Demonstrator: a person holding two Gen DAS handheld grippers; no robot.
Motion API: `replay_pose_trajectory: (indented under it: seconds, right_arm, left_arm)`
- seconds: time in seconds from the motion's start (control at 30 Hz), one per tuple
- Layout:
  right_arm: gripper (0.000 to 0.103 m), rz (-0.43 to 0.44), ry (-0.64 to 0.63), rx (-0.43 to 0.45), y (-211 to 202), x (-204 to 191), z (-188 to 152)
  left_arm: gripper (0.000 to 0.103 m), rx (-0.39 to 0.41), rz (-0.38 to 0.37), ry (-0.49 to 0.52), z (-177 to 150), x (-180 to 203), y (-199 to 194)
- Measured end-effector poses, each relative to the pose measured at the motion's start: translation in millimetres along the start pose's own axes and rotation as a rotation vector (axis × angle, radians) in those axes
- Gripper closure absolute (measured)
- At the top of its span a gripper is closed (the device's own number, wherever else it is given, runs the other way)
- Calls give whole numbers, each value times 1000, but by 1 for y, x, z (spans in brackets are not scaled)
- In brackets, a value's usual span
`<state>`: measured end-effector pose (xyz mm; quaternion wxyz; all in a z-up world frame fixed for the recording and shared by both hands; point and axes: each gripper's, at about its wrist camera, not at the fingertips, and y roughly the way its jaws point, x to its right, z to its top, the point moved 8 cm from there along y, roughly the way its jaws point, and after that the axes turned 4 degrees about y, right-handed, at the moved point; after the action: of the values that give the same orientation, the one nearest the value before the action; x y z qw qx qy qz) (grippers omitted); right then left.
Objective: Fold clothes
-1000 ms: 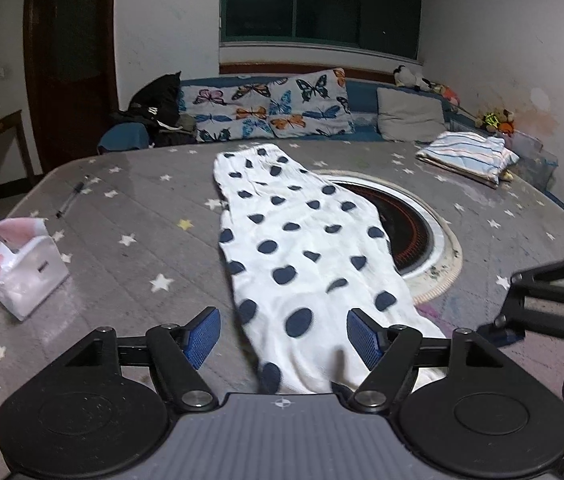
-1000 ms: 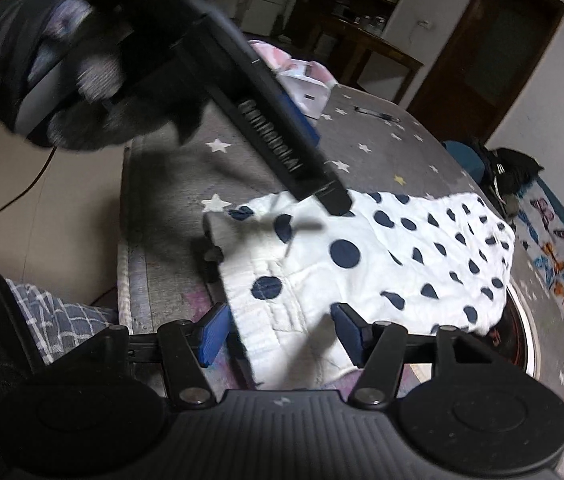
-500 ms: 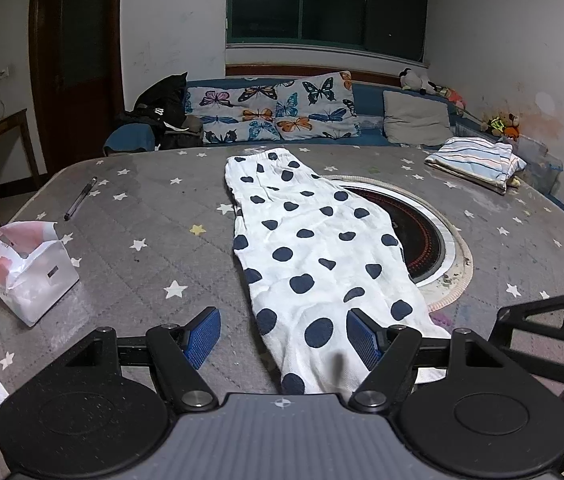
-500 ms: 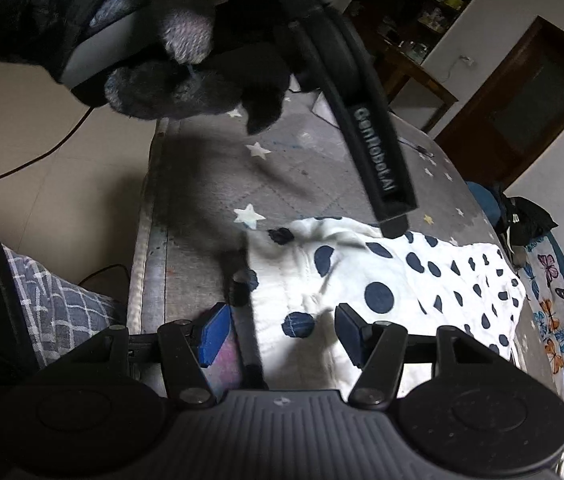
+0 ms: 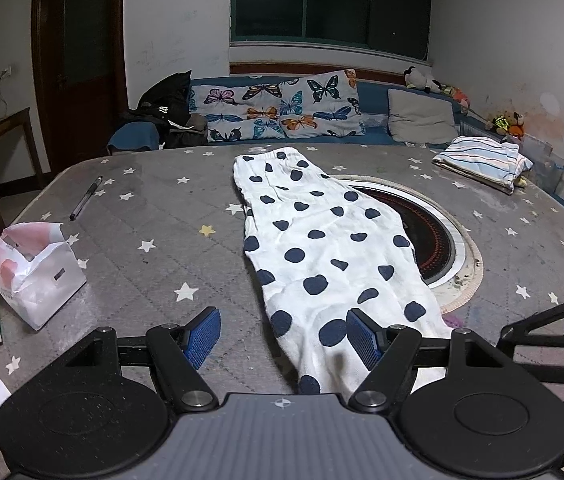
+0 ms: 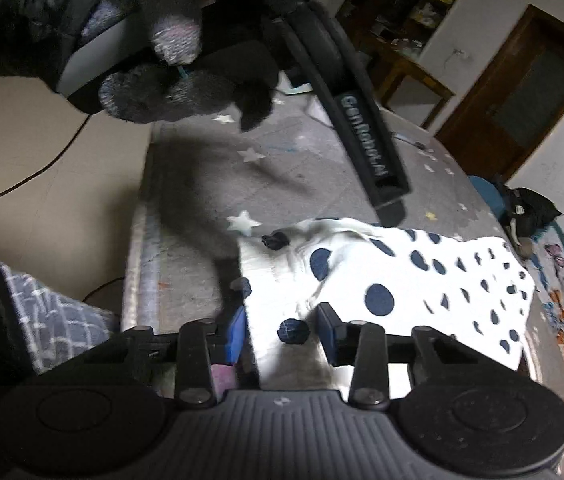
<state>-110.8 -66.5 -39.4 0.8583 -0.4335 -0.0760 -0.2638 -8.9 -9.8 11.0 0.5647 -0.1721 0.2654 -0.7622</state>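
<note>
White trousers with dark blue dots (image 5: 321, 248) lie lengthwise on the grey star-patterned table (image 5: 154, 216), waistband at the far end, hem toward me. My left gripper (image 5: 283, 336) is open above the near hem, empty. My right gripper (image 6: 282, 330) is open, its blue pads on either side of the hem corner of the trousers (image 6: 401, 276), not closed on it. The left gripper's body and gloved hand (image 6: 170, 48) show above the cloth in the right wrist view.
A round burner (image 5: 421, 236) is set into the table, partly under the trousers. A folded striped garment (image 5: 481, 160) lies far right. A pen (image 5: 86, 198) and white bags (image 5: 30, 268) sit at the left. A sofa with butterfly cushions (image 5: 278, 108) stands behind.
Both grippers have pulled back toward the near table edge. The right gripper's jaws have narrowed around the hem corner. The left gripper stays open.
</note>
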Motion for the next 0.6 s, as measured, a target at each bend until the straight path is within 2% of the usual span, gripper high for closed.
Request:
replay_pose_trajectory:
  seconds: [0.1, 0.23, 0.43, 0.6]
  right_arm:
    - [62, 0, -25, 12, -1, -3, 0]
    - [62, 11, -18, 13, 3, -6, 0]
    - [79, 48, 69, 29, -2, 7, 1]
    - [83, 86, 144, 40, -10, 23, 4]
  left_arm:
    - [31, -4, 4, -5, 1, -3, 3]
    - [31, -7, 0, -7, 1, -4, 4]
    - [31, 12, -71, 22, -8, 3, -17]
    - [31, 8, -151, 65, -31, 16, -43]
